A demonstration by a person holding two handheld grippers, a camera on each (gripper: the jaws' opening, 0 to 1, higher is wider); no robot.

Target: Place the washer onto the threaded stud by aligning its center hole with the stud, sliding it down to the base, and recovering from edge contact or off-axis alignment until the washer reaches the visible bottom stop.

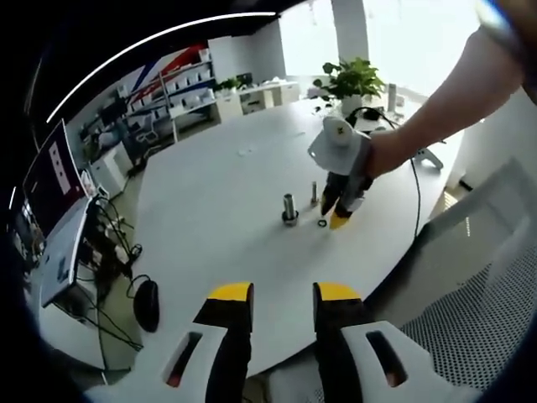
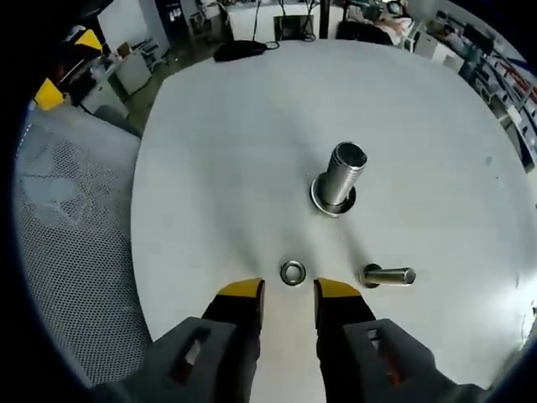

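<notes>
A small metal washer [image 2: 292, 272] lies flat on the white round table [image 2: 210, 151], just past the tips of my right gripper [image 2: 289, 292], which is open with nothing between its jaws. The thick threaded stud [image 2: 338, 178] stands upright on its flanged base, farther out and slightly right. In the left gripper view the stud [image 1: 289, 208] and washer [image 1: 322, 223] are at mid-table. There a person's hand holds the right gripper [image 1: 337, 217] tip-down beside the washer. My left gripper [image 1: 284, 294] hovers open over the near table edge, far from the stud.
A thinner bolt [image 2: 388, 275] stands right of the washer, close to the right jaw. A black mouse [image 1: 146, 304] and a monitor [image 1: 50, 180] are at the left, a potted plant [image 1: 352, 80] and a cable [image 1: 415, 193] lie beyond. A mesh chair [image 2: 59, 193] borders the table.
</notes>
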